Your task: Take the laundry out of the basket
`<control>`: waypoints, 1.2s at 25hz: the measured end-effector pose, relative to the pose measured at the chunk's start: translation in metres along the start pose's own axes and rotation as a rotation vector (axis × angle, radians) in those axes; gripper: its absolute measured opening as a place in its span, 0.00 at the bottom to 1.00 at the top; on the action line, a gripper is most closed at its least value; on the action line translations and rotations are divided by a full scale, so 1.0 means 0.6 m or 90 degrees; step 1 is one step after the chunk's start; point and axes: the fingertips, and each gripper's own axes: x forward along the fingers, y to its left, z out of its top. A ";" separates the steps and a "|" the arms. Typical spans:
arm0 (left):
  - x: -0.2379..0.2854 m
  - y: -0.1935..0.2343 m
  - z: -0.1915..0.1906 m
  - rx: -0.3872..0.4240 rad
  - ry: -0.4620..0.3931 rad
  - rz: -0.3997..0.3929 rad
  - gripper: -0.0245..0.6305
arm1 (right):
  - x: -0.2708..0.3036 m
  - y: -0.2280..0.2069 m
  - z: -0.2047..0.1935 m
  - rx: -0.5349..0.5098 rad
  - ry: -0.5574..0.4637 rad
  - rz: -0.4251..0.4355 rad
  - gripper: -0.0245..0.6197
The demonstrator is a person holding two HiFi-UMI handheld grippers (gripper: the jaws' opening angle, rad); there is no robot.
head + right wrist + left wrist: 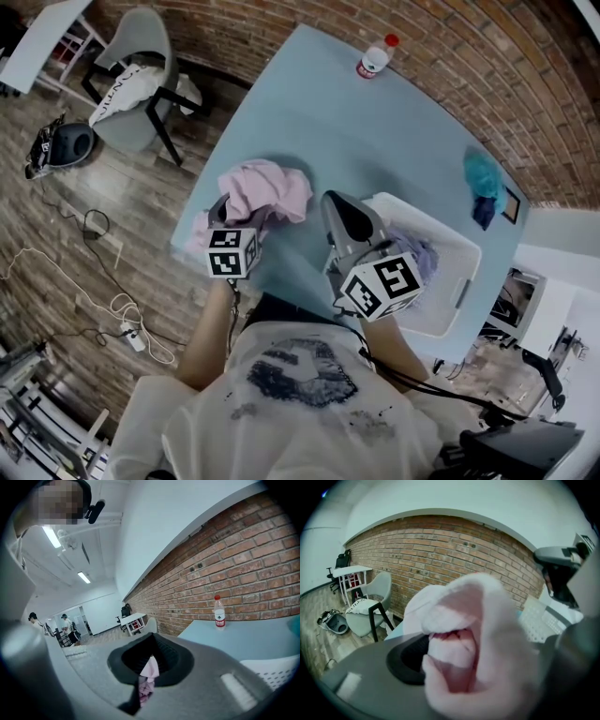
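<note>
Left of the basket (452,234), the pink garment (272,187) is out, grasped by the fingers of the left gripper (225,211) and right gripper (335,212), while a lavender garment (419,253) awaits inside.

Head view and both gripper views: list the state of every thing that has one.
left tongs: shut on the pink garment, which is bunched up
right tongs: shut, a pink scrap pinched between them
basket: upright, lilac laundry inside
bottle: upright, red cap on
teal cloth: crumpled on the table
</note>
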 end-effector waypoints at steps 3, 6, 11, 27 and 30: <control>-0.005 0.000 0.002 -0.006 0.005 0.000 0.47 | -0.010 0.001 0.003 0.000 -0.004 -0.003 0.04; -0.012 -0.005 0.007 -0.009 0.002 0.000 0.49 | -0.025 -0.003 0.005 0.001 -0.012 -0.006 0.04; -0.030 -0.015 0.017 -0.007 -0.010 0.012 0.53 | -0.054 -0.006 0.011 0.002 -0.029 -0.012 0.04; -0.119 -0.160 0.146 0.061 -0.106 -0.031 0.54 | -0.219 -0.047 0.048 0.009 -0.107 -0.077 0.04; -0.131 -0.219 0.171 0.081 -0.109 -0.060 0.54 | -0.264 -0.070 0.060 0.009 -0.127 -0.100 0.03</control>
